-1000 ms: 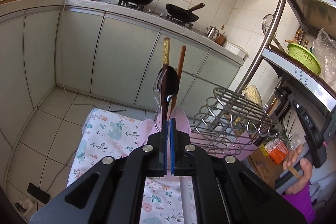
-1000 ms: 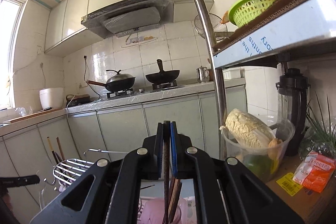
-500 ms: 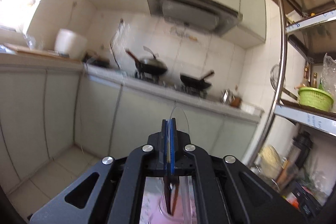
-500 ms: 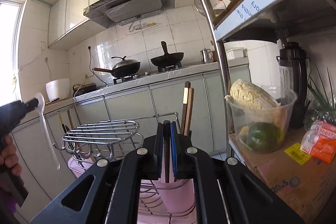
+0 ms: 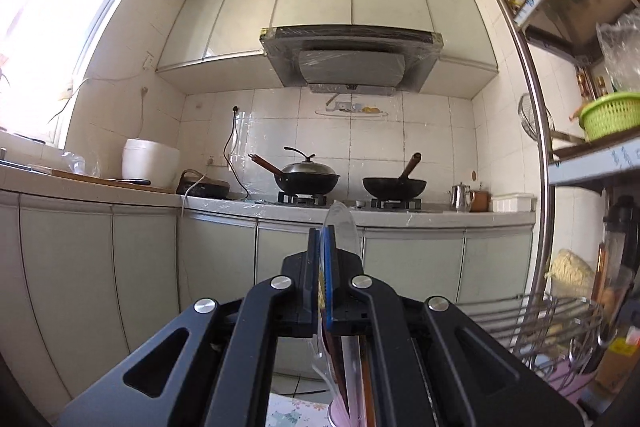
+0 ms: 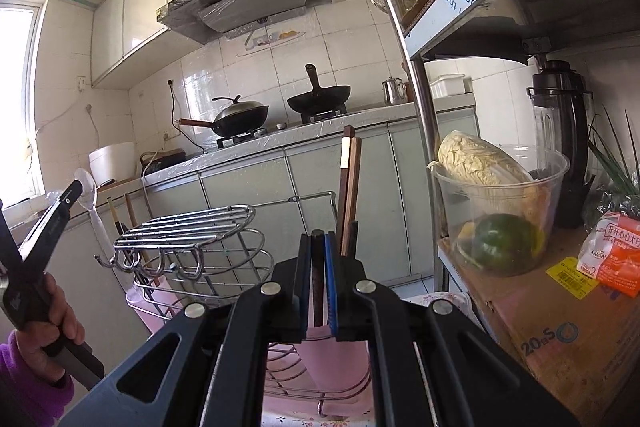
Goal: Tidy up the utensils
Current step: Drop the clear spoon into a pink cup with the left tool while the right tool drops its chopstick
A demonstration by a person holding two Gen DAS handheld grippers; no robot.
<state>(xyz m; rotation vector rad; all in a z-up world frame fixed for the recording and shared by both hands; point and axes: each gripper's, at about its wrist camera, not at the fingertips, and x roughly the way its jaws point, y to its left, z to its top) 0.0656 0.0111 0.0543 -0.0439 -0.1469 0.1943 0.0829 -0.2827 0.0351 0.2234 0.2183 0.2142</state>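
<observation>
My left gripper (image 5: 323, 259) is shut on a clear plastic spoon (image 5: 342, 227) and holds it up high, bowl upward; it also shows at the left of the right wrist view (image 6: 86, 187). My right gripper (image 6: 318, 263) is shut on a dark chopstick (image 6: 318, 279) that hangs down into the pink utensil holder (image 6: 336, 355). More wooden chopsticks (image 6: 350, 187) stand upright in that holder. The holder sits in a chrome wire rack (image 6: 192, 227), also at the lower right of the left wrist view (image 5: 552, 319).
A floral cloth (image 5: 292, 415) covers the table under the rack. A clear tub of cabbage (image 6: 496, 211), a blender (image 6: 560, 131) and a cardboard box (image 6: 560, 327) stand on the metal shelf at right. The kitchen counter with two woks (image 5: 308, 179) runs behind.
My left gripper has lifted the clear spoon up out of the pink holder and tilted upward. My right gripper has lowered its chopstick toward the holder and the rack has come closer.
</observation>
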